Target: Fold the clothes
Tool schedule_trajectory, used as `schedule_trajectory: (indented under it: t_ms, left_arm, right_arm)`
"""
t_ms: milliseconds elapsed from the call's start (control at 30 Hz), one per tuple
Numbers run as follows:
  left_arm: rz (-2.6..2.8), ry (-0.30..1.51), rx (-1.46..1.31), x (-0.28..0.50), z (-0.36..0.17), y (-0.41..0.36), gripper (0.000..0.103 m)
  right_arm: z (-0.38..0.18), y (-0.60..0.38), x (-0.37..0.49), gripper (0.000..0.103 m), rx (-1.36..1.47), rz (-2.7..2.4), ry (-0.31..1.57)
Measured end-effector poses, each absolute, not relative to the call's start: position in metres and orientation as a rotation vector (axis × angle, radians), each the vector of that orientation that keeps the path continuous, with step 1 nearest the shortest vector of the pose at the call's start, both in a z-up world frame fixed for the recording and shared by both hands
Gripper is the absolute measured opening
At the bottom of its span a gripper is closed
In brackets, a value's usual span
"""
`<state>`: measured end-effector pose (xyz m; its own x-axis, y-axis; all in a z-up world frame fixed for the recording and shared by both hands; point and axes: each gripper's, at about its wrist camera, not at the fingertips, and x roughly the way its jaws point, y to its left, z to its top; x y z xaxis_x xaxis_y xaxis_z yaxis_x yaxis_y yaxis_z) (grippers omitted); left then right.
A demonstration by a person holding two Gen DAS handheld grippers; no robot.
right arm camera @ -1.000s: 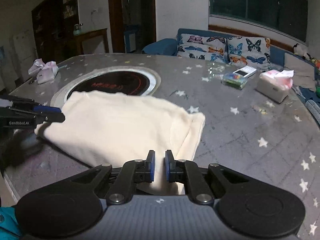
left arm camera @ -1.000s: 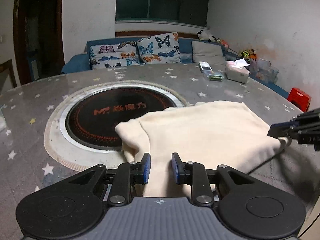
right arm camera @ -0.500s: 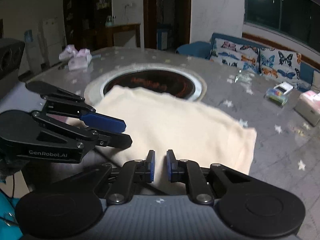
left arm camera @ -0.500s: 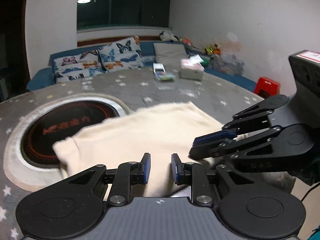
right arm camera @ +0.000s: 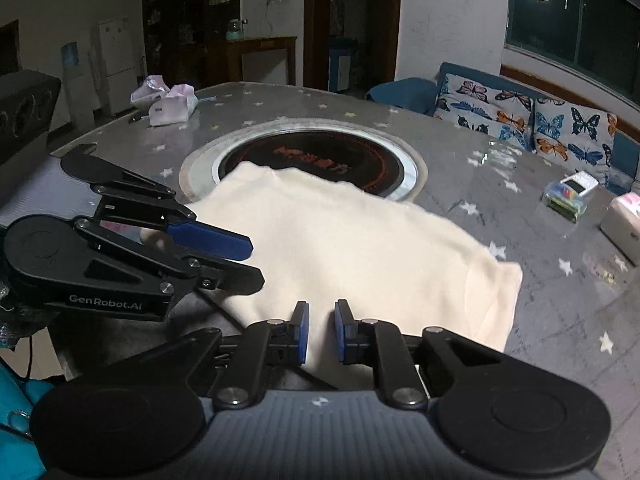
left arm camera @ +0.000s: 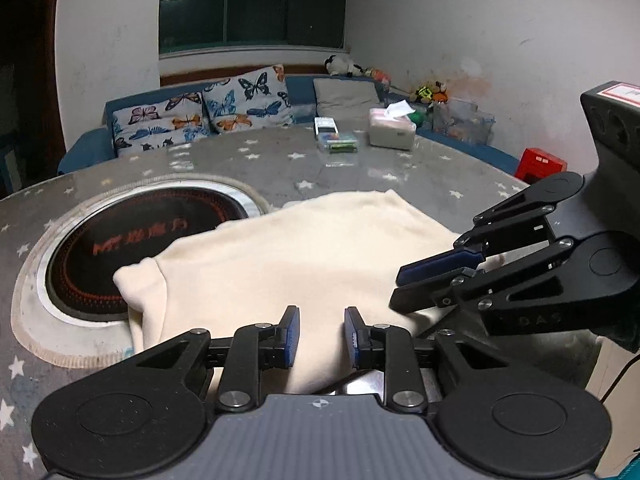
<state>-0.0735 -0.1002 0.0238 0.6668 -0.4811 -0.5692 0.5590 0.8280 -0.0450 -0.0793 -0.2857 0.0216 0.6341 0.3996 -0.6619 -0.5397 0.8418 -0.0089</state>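
Note:
A cream garment (left arm camera: 296, 264) lies folded on the grey star-patterned table; it also shows in the right wrist view (right arm camera: 340, 240). Its far edge overlaps the round black cooktop (left arm camera: 152, 240). My left gripper (left arm camera: 319, 336) is slightly open over the garment's near edge, with cloth showing between its blue pads. My right gripper (right arm camera: 320, 332) is also slightly open at the near edge, cloth in the gap. Each gripper shows in the other's view, close side by side: the right one (left arm camera: 432, 280) and the left one (right arm camera: 244, 256).
The cooktop's ring (right arm camera: 320, 160) is set in the table's middle. A tissue box (left arm camera: 390, 134) and small plastic boxes (left arm camera: 336, 142) stand at the far side. A pink bag (right arm camera: 168, 102) lies far left. A sofa with butterfly cushions (left arm camera: 200, 116) is behind the table.
Both grippers have come together at the garment's near edge; a second ago they were far apart at opposite sides. The garment has shifted a little on the table.

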Motion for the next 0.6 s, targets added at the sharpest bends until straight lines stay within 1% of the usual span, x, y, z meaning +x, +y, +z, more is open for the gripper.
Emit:
schedule_trajectory:
  t_ms: [67, 233, 433, 600]
  left_arm:
    - [-0.566, 0.593, 0.116, -0.068, 0.028, -0.095, 0.033]
    - [-0.462, 0.617, 0.035, -0.039, 0.029, -0.075, 0.034]
    - [-0.381, 0.672, -0.057, -0.017, 0.024, -0.043, 0.035]
    - [-0.383, 0.643, -0.072, -0.006, 0.033, -0.045, 0.034]
  right_arm:
    - [0.028, -0.290, -0.075, 0.017, -0.193, 0.537, 0.685]
    - [0.030, -0.303, -0.056, 0.017, -0.151, 0.486, 0.678]
    - [0.020, -0.319, -0.045, 0.017, -0.131, 0.454, 0.733]
    - [0.029, -0.326, -0.030, 0.017, -0.126, 0.428, 0.714]
